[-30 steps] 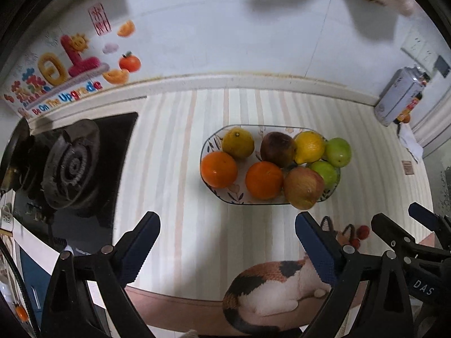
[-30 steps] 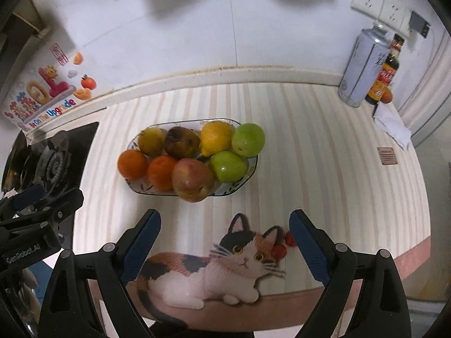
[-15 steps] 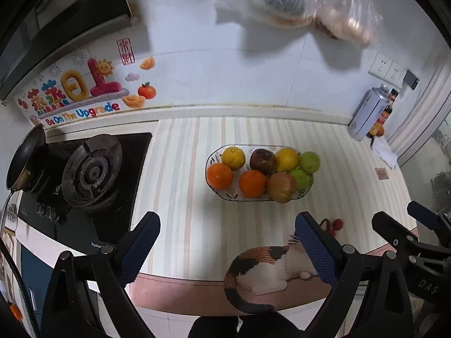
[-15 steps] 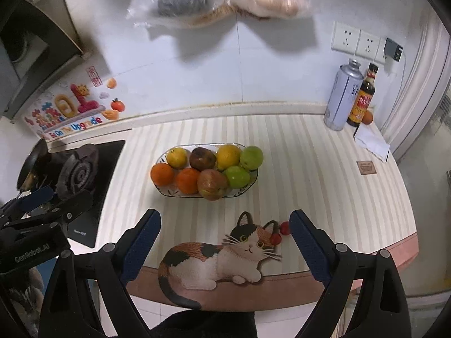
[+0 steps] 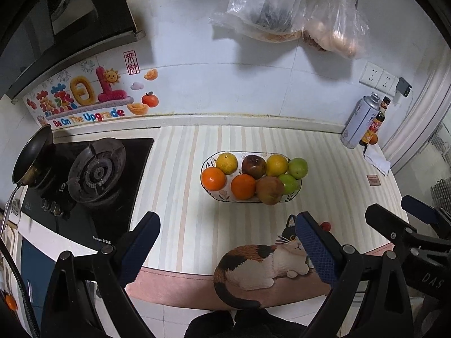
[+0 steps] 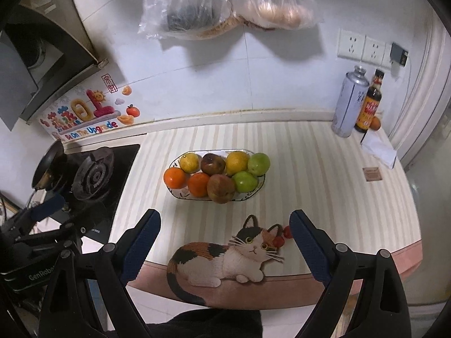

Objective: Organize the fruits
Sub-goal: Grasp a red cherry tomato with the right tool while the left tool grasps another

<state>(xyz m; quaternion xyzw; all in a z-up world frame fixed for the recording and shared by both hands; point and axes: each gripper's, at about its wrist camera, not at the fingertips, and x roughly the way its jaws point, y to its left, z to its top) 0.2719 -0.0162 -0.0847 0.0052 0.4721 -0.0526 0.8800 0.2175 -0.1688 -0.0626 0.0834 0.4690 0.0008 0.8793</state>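
Item: fruit plate [image 5: 207, 166] on desk [image 5: 180, 174], filled; both claws, left [image 5: 225, 249] and right [image 6: 224, 242], apart, empty, hovering; sorting seemingly finished, next move merely checking.

Plate [image 6: 260, 184] floor mostly hidden under fruit; wall bags [image 6: 225, 2] cut off at top; bottle label [image 6: 370, 108] unreadable

left tongs [image 5: 228, 245] agape, right tongs [image 6: 225, 242] agape

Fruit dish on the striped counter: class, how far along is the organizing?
Done: eight fruits sit in the dish, oranges at one end, green apples at the other. In hand: nothing; left gripper and right gripper are open and empty. Left: nothing obvious.
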